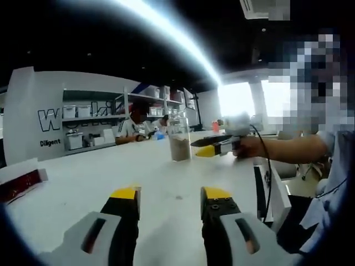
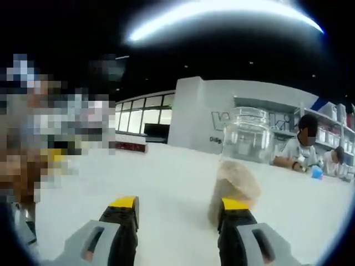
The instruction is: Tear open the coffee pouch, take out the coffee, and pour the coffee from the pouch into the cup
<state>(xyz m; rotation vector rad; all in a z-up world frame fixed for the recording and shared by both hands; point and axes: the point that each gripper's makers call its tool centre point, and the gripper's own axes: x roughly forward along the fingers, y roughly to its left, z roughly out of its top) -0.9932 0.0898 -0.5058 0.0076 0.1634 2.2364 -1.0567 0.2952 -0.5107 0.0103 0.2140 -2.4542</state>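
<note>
— Where's the cup (image 1: pixel 179 139)?
— On the table (image 1: pixel 83 183), beyond the left gripper (image 1: pixel 169 200), whose jaws are spread with nothing between; powder fills its bottom.
— And the right gripper (image 2: pixel 180 209)?
— Jaws released too; the cup (image 2: pixel 239 166) stands just ahead of its right jaw, just beside it.

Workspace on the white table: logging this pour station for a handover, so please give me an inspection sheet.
Surface: white table, bare in front.
Job's things: clear glass cup upright, brown powder in its bottom.
Clutter: dark red box at the table edge.
Grippers: left hand-held gripper open, empty; right hand-held gripper beside the cup.
Cables: black cable hanging from the right one.
Surroundings: shelves, seated person, bright windows.
</note>
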